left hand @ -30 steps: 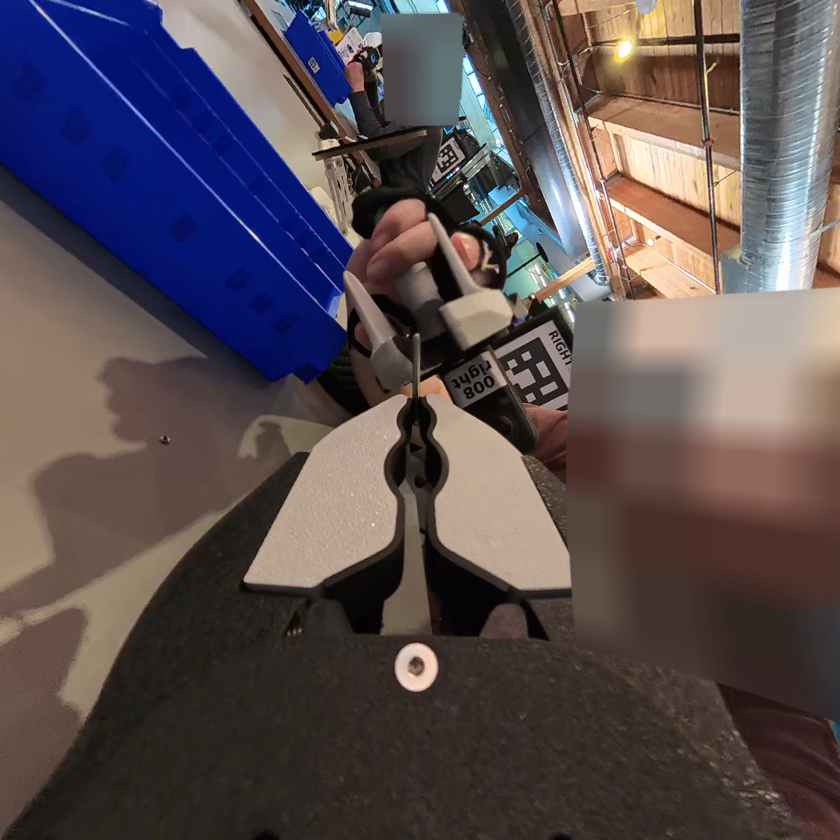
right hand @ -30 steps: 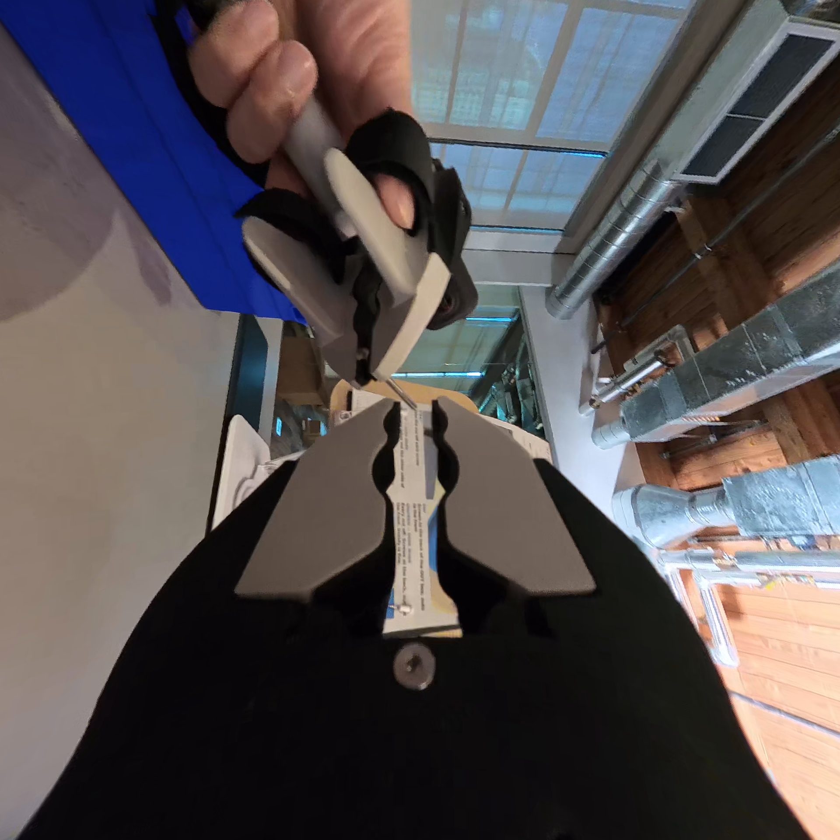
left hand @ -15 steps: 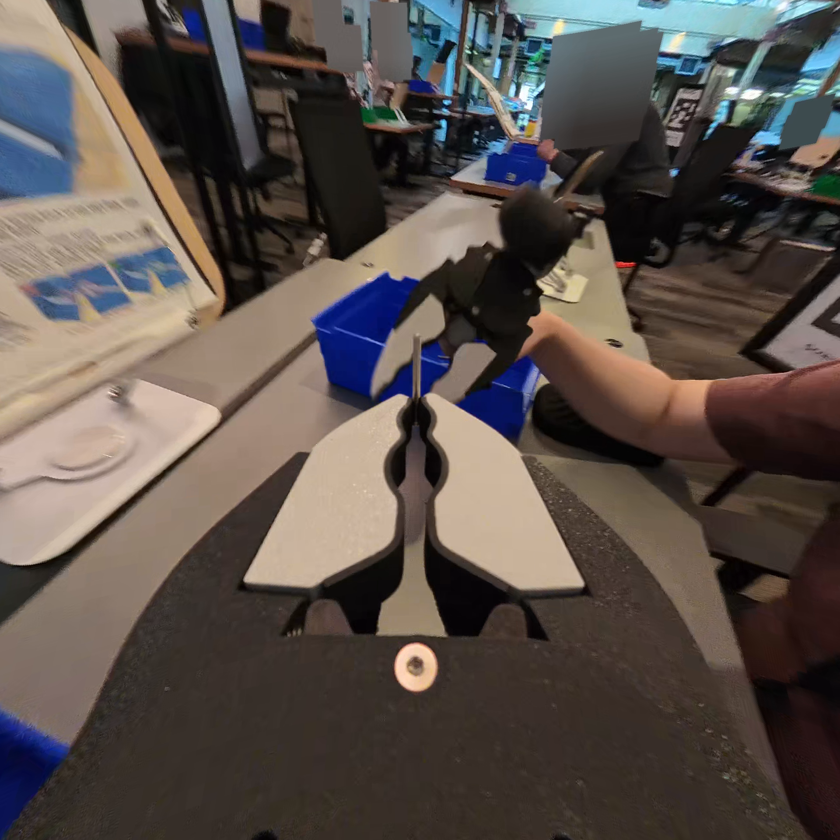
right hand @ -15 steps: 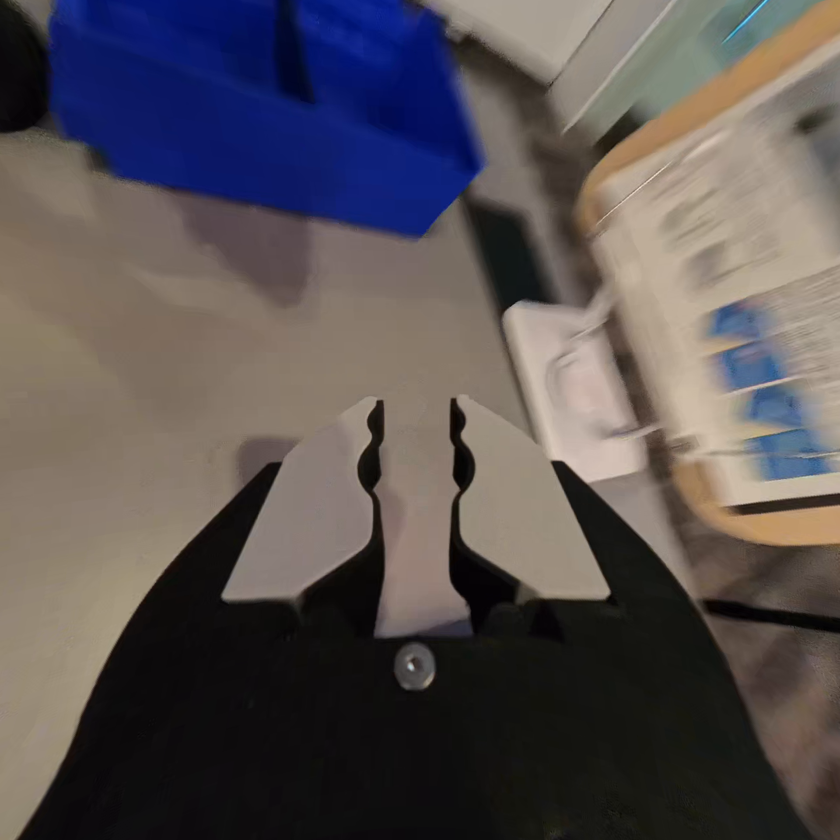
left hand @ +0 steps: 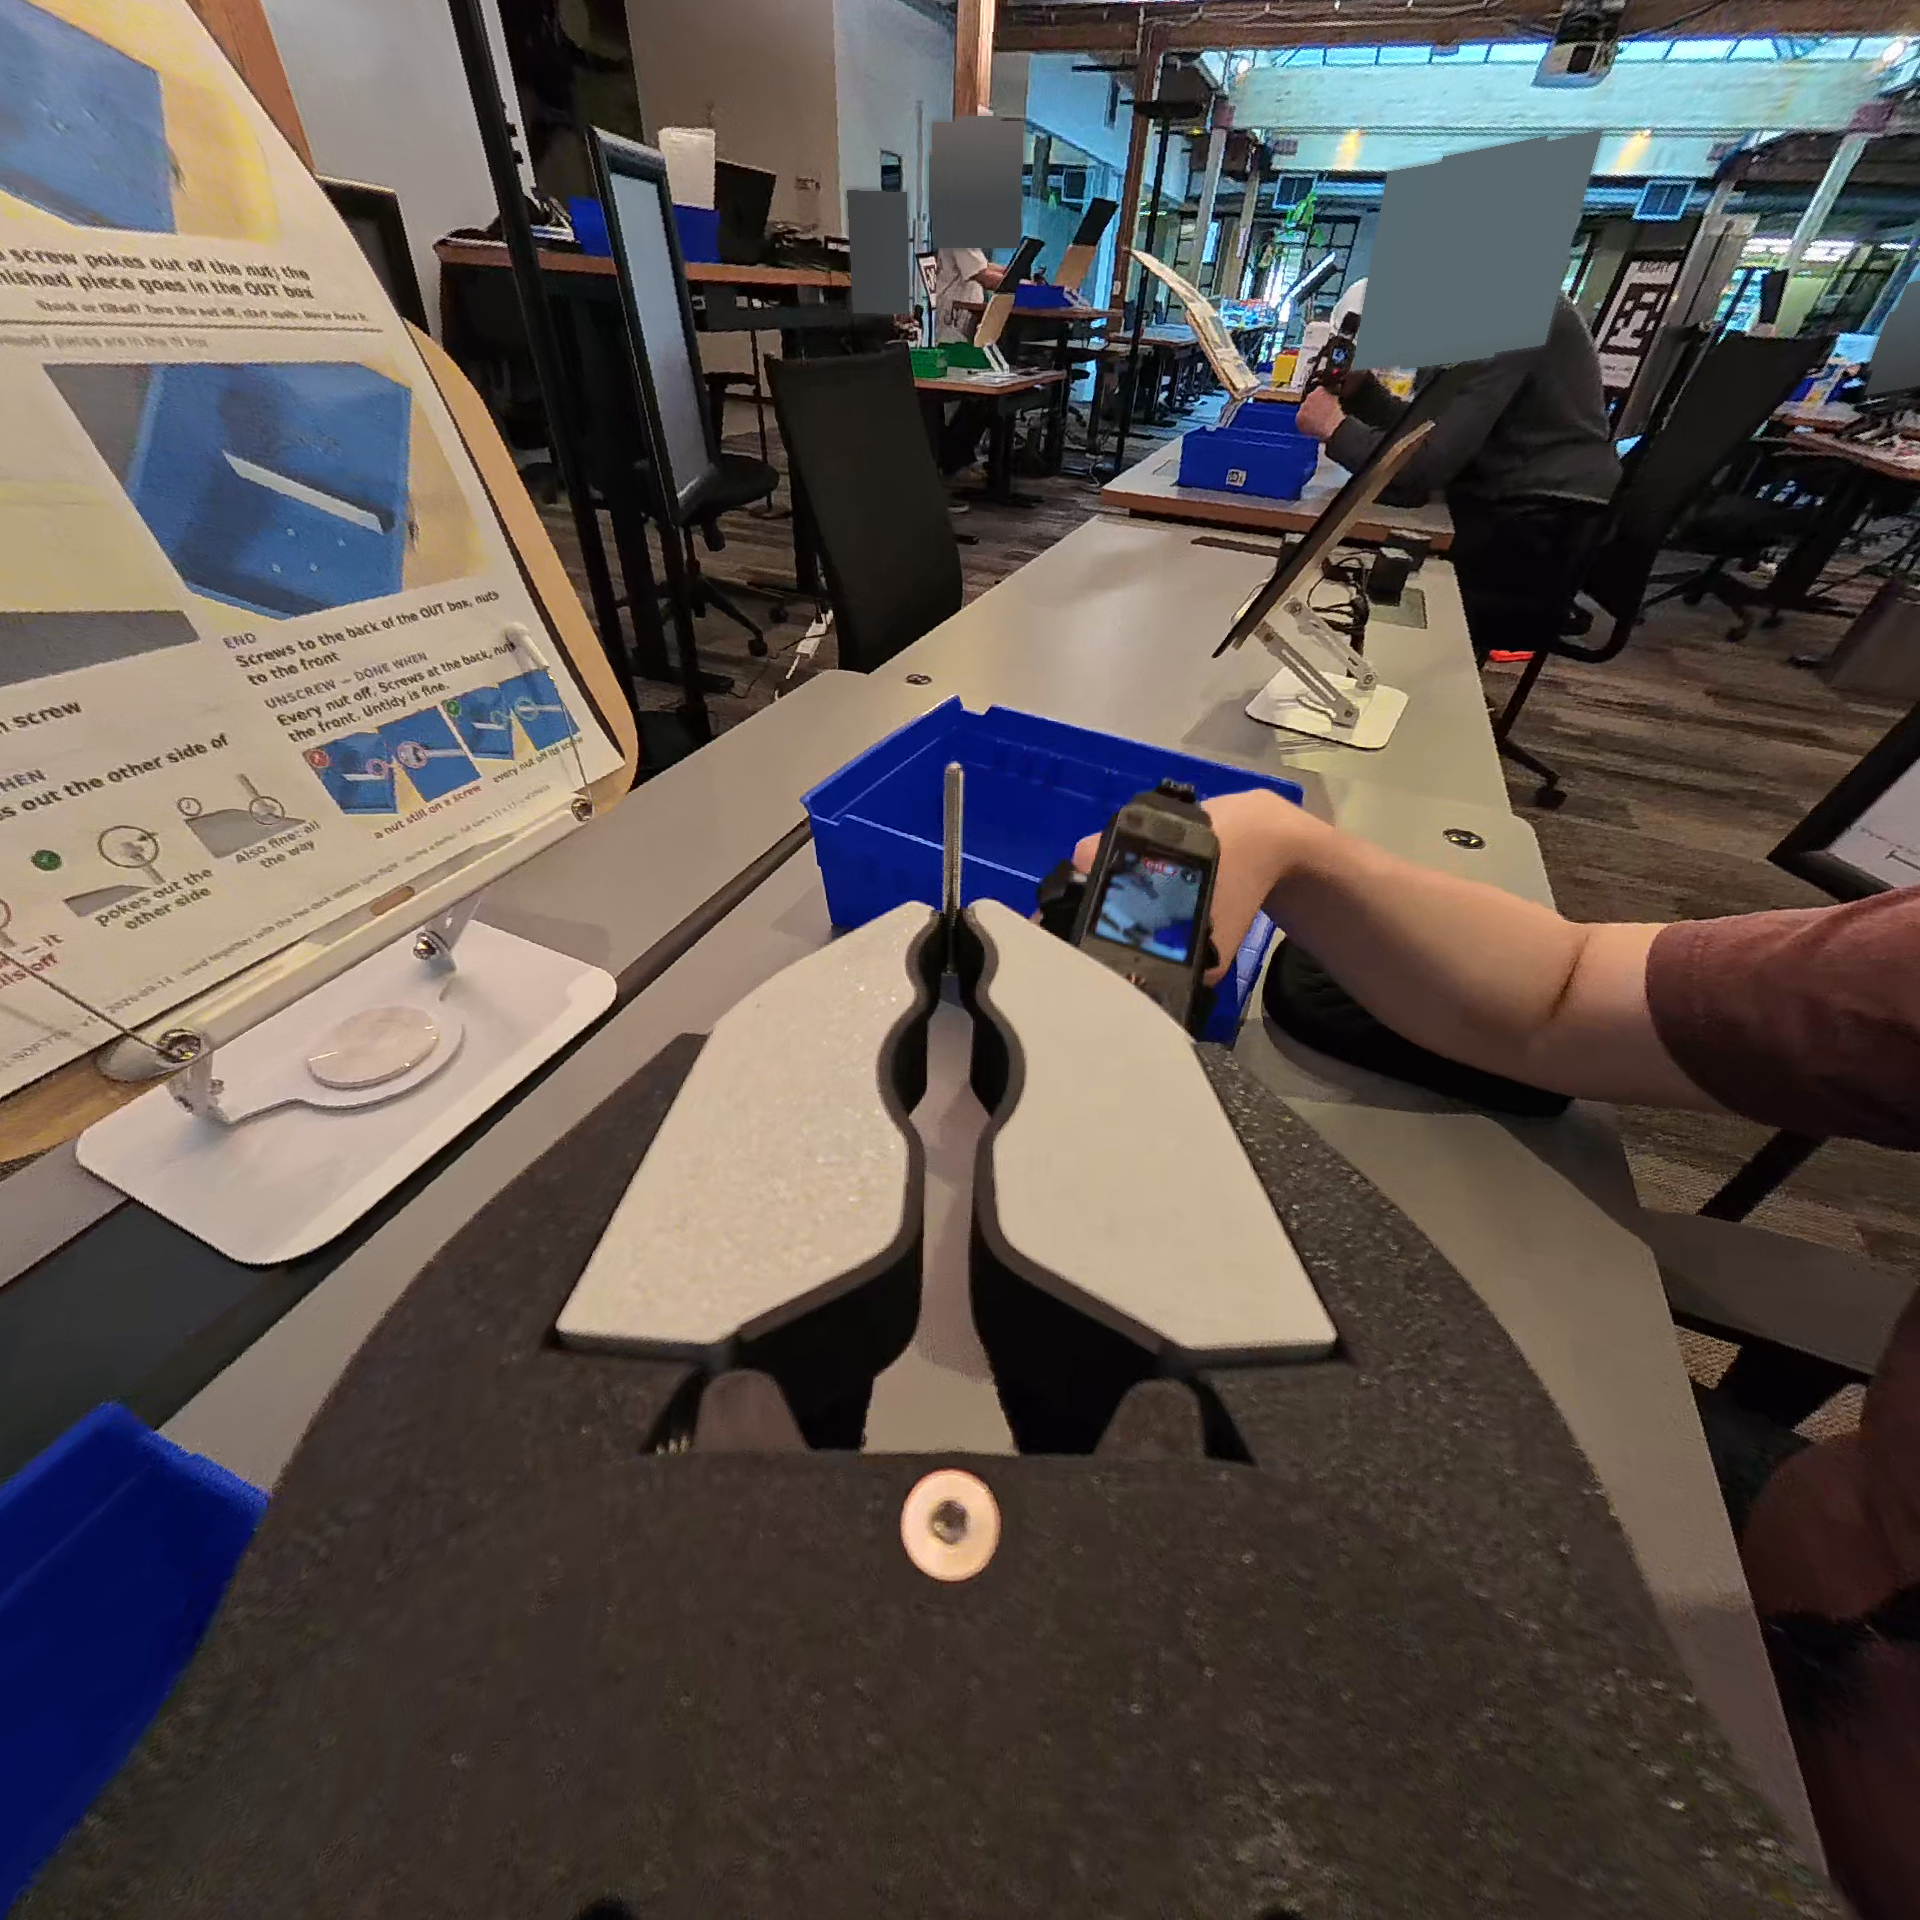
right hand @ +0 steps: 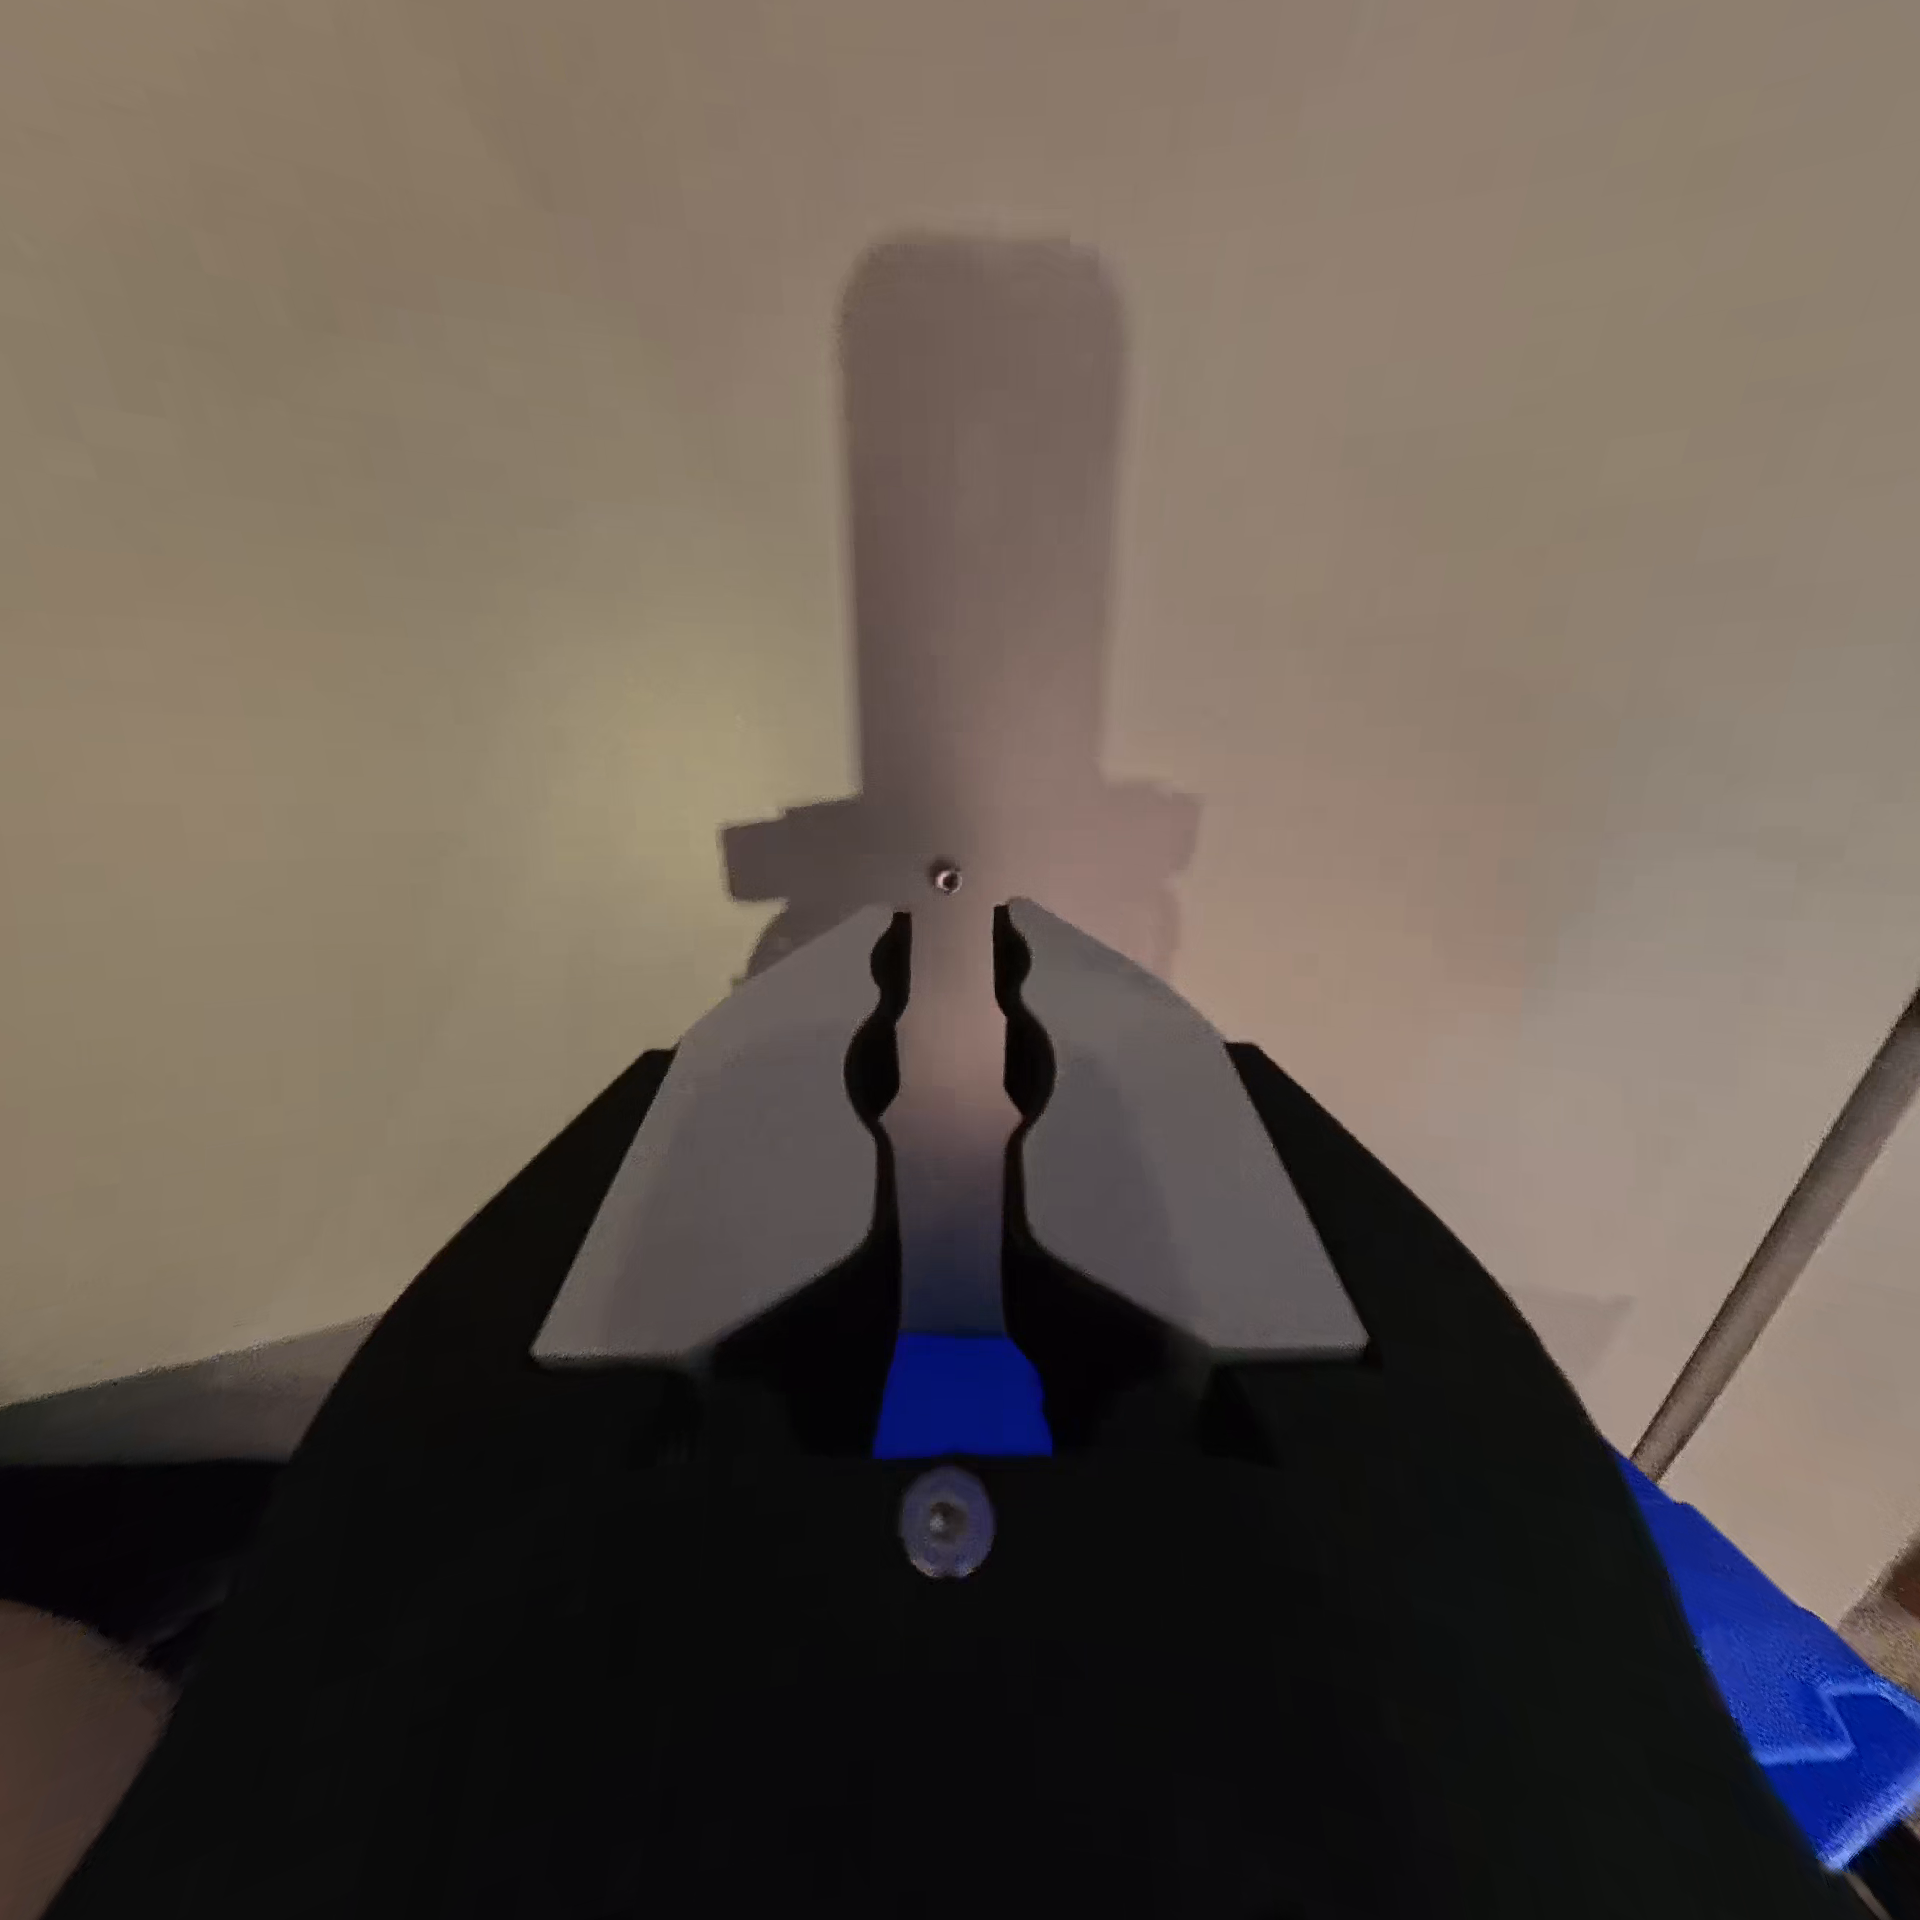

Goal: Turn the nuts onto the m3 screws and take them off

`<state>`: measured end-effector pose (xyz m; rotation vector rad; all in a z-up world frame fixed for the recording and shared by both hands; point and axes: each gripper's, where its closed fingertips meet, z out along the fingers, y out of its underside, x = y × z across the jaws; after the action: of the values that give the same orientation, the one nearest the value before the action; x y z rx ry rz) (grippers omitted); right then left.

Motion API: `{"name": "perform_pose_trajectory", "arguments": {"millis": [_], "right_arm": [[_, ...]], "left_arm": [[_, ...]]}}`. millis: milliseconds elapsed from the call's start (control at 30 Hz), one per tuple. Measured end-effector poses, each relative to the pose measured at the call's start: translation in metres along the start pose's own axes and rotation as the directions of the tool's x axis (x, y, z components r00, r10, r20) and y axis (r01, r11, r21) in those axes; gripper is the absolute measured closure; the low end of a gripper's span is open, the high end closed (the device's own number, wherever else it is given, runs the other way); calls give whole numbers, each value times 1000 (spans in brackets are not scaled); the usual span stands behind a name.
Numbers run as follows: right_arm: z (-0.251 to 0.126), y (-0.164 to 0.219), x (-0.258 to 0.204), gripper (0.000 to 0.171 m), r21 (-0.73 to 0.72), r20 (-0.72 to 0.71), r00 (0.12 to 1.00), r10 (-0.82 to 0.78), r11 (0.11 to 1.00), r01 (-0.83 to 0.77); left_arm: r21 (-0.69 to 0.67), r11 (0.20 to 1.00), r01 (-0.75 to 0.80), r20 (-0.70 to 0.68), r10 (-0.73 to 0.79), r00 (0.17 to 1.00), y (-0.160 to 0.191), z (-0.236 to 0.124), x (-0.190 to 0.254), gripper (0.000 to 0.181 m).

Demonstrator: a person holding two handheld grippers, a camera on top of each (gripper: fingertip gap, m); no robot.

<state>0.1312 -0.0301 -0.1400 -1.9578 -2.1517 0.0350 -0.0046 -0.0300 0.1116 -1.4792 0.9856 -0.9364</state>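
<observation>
A long grey counter (left hand: 1122,623) is seen running away into the room. A blue bin (left hand: 1039,790) is set on it, and a second blue bin (left hand: 94,1558) is cut off at the near left edge. A white stand base (left hand: 343,1122) carrying an instruction board (left hand: 239,623) is placed at the left; another white stand (left hand: 1325,707) is set farther back. In the right wrist view, a small nut (right hand: 947,879) is seen lying alone on the bare counter surface (right hand: 416,520), within a shadow.
</observation>
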Motion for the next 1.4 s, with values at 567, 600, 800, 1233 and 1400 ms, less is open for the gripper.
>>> {"name": "perform_pose_trajectory", "arguments": {"millis": [567, 600, 800, 1233, 1400], "right_arm": [[22, 5, 1, 158, -52, 42, 998, 39, 998, -37], [23, 5, 1, 158, -48, 49, 998, 45, 998, -43], [23, 5, -2, 165, -24, 119, 987, 107, 994, -105], [23, 4, -2, 165, 2, 112, 992, 53, 999, -54], [-7, -14, -1, 165, 124, 55, 998, -9, 992, 2]], "left_arm": [[-63, 998, 10, -34, -12, 999, 13, 13, 5, 180], [-63, 998, 12, -36, -14, 999, 13, 13, 5, 180], [-62, 996, 63, -82, -68, 994, 14, 15, 10, 180], [-121, 989, 80, -80, -90, 993, 29, 26, 8, 179], [-233, 971, 50, -20, -56, 998, 57, 37, -5, 179]]}}
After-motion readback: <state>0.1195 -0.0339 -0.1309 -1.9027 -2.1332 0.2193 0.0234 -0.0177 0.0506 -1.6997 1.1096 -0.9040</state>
